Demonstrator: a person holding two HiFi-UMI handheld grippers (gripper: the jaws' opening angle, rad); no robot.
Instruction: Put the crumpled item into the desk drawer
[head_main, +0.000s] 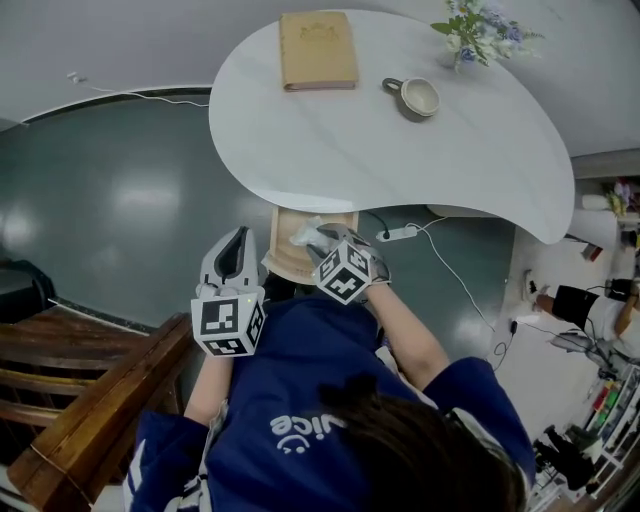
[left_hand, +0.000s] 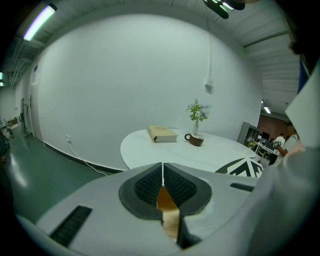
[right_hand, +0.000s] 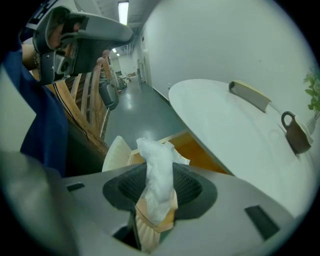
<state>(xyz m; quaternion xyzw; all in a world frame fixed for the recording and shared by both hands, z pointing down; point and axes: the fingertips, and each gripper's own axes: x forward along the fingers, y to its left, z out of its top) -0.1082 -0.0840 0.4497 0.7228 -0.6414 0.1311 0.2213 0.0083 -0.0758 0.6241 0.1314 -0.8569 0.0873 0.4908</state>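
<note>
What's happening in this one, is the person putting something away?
Yes. A person stands at a white table with a gripper in each hand. The right gripper is clamped on a crumpled white tissue and holds it over the open wooden drawer under the table's edge. The tissue is not yet released. The left gripper is beside it with its jaws together and nothing between them. A book, a mug and flowers sit untouched on the table.
</note>
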